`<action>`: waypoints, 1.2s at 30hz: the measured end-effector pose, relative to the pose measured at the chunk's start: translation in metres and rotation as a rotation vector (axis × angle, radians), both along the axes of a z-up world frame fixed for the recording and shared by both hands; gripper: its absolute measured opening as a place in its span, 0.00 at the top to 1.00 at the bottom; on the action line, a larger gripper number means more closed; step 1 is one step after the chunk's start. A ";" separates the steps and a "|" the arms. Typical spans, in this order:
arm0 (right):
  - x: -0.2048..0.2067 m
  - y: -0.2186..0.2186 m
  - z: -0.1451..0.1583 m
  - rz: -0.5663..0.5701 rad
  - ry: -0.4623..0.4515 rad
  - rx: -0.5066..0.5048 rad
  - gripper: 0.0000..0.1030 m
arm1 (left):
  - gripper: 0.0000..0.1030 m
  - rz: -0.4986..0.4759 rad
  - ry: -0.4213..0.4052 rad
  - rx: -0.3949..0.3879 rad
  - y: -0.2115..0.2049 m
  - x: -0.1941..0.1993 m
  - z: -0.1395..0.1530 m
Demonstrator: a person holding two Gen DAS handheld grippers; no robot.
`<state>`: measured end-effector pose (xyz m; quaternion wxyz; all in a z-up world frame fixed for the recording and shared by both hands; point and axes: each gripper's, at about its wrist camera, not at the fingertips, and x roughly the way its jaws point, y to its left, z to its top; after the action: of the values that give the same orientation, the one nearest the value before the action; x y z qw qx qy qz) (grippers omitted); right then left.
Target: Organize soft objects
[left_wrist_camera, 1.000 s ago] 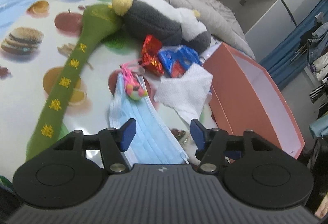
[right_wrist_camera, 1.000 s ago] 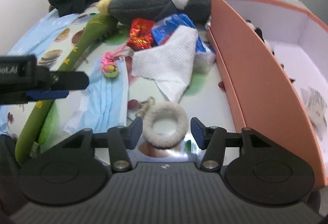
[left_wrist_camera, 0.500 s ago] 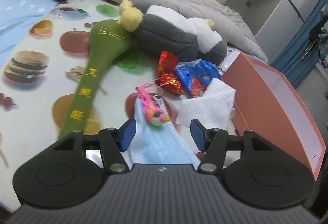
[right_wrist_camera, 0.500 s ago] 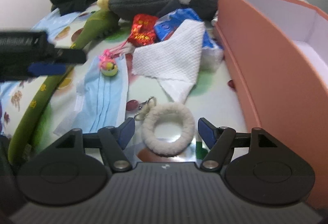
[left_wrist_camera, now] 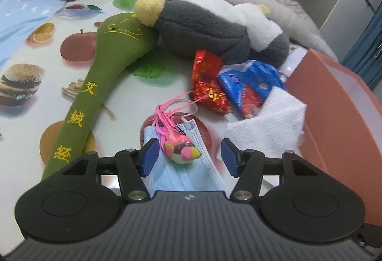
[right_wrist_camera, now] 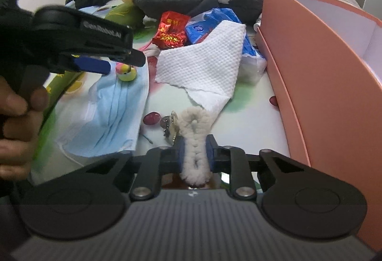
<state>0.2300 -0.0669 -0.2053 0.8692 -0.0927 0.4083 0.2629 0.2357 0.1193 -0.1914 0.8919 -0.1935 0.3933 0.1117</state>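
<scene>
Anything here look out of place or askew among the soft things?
Yes. The fluffy white ring is squashed flat as the right tongs close on it, its keys trailing out. A red foil packet lies among the soft items.

We are looking at a tablecloth (left_wrist_camera: 133,98) showing a white ground printed with red apples, orange slices, burgers and green leaves. We are seeing an olive-green plush (left_wrist_camera: 95,84) bearing yellow embroidered characters, and a dark grey and white plush (left_wrist_camera: 210,29) showing yellow tips. A small toy (left_wrist_camera: 182,145) is showing pink, yellow and green, lying on a pale blue face mask (left_wrist_camera: 186,175). We are noting a shiny red foil packet (left_wrist_camera: 205,70), a blue packet (left_wrist_camera: 248,84), a white dimpled tissue (right_wrist_camera: 203,60), a cream fluffy ring (right_wrist_camera: 195,141) and a salmon-pink box (right_wrist_camera: 310,84) showing a white inside
</scene>
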 end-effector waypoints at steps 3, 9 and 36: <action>0.002 -0.003 0.002 -0.009 0.011 0.021 0.81 | 0.52 0.004 0.024 0.018 -0.002 0.005 -0.005; 0.000 -0.014 0.007 -0.041 0.009 0.045 0.81 | 0.65 -0.010 0.025 0.066 -0.006 0.008 -0.010; -0.006 -0.040 0.033 -0.124 -0.035 0.108 0.89 | 0.65 -0.130 -0.118 -0.068 -0.018 -0.044 0.053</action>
<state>0.2238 -0.1065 -0.1728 0.8947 -0.0246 0.3830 0.2286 0.1914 0.1011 -0.1385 0.9118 -0.2038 0.3554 0.0285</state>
